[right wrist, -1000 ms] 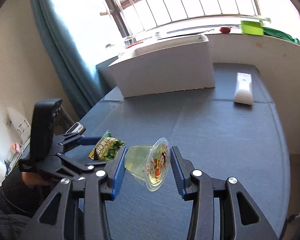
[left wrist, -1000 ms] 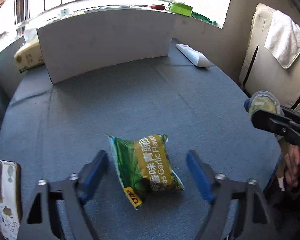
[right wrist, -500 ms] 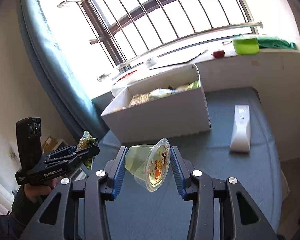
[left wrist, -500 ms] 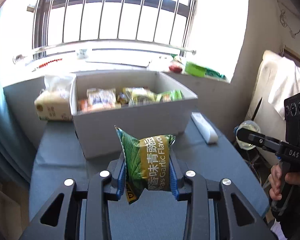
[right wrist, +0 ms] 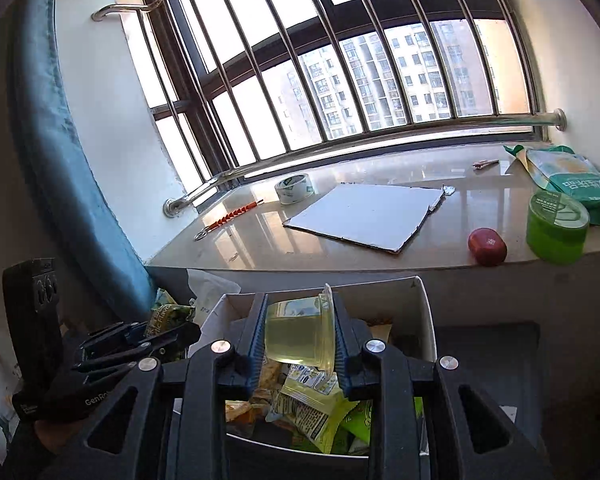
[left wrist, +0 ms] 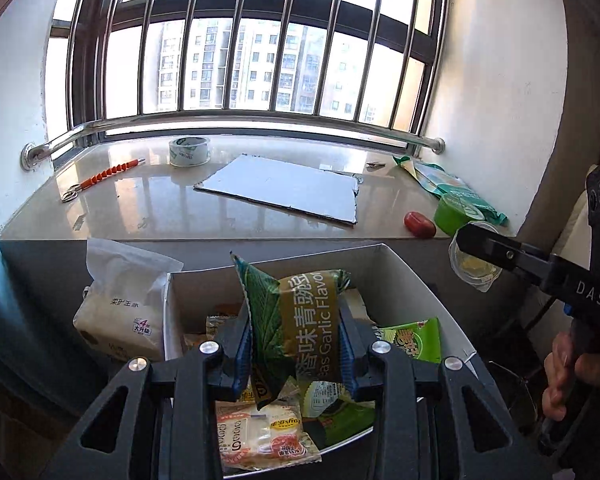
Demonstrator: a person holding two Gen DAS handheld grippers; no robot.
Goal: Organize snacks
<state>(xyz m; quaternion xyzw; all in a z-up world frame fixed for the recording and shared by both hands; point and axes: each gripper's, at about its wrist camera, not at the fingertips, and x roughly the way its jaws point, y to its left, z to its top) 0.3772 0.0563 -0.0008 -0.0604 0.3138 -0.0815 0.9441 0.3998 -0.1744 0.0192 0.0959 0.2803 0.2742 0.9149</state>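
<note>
Snacks are now above the white box [left wrist: 420, 280], not at the blue table any more. A second ago the garlic peas packet [left wrist: 300, 320] was lying flat on the cloth between the spread fingers of the left gripper [left wrist: 296, 344]; now these fingers are clenched on its two sides and it hangs upright over the middle of the box. The right gripper [right wrist: 296, 340] has kept its hold all this time: its jaws squeeze the jelly cup [right wrist: 300, 338], which lies on its side, lid to the right, yellow-green jelly inside. This cup too has travelled from low over the table to a place over the box, near its back wall.

Inside the box many packets [left wrist: 260, 436] already lie in a loose heap, among them a green one [left wrist: 412, 340] at the right side. A tissue pack [left wrist: 120, 304] stands just beside the box on the left. Behind, on the window sill [left wrist: 140, 200], I see a tape roll [left wrist: 189, 151], a flat white board [left wrist: 284, 188], a small red thing and a green tub [right wrist: 556, 226].

I think both carries are nearly finished, and what remains is to let the two snacks fall in. The packet is light and should drop softly. The cup is more heavy and round, so it may roll on the heap.
</note>
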